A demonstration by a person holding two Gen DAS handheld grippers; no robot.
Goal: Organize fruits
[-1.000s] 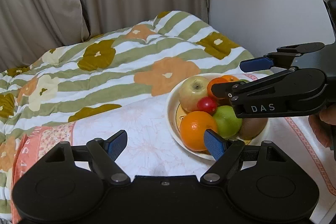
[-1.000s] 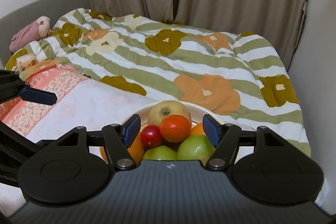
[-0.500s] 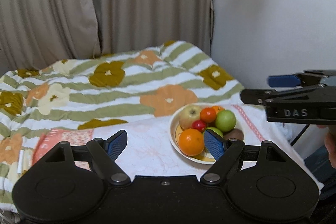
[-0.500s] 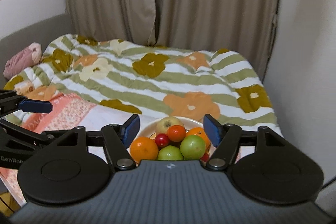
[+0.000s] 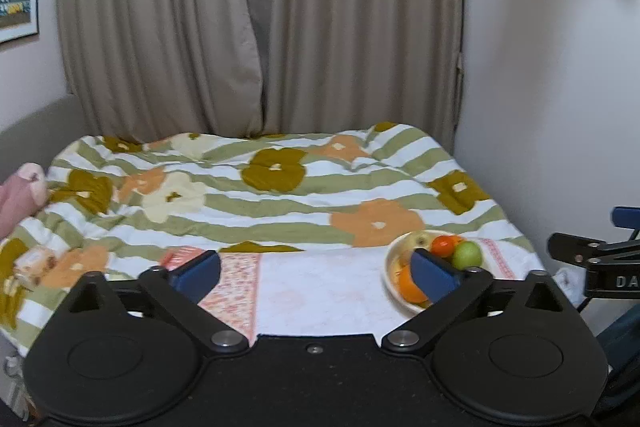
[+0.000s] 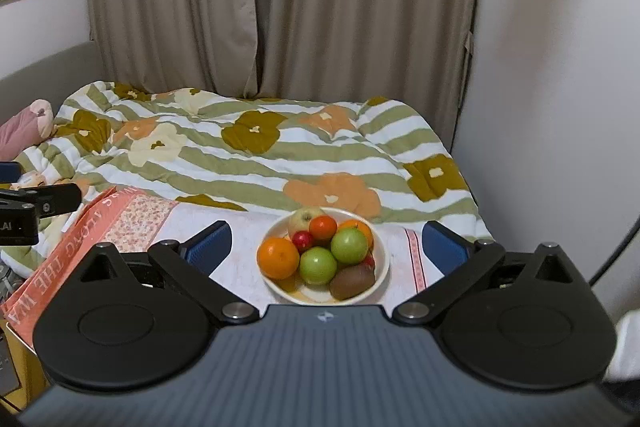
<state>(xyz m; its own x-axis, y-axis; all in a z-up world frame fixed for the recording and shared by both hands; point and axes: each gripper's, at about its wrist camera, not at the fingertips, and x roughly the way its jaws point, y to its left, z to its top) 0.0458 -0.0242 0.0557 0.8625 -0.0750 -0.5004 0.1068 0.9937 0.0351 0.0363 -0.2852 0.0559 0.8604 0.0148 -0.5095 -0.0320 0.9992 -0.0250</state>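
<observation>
Both grippers hang spread and empty, back from the fruit.

Right gripper (image 6: pixel 326 243) frames the white bowl (image 6: pixel 382 269) at lower centre of its view; left gripper (image 5: pixel 316 273) sees it at lower right, half hidden by its own finger. Oranges, green apples and a kiwi (image 6: pixel 352 281) sit heaped inside (nothing loose on the towel (image 6: pixel 244 231)), so sorting looks finished; the bowl likely keeps round fruit from rolling.
</observation>
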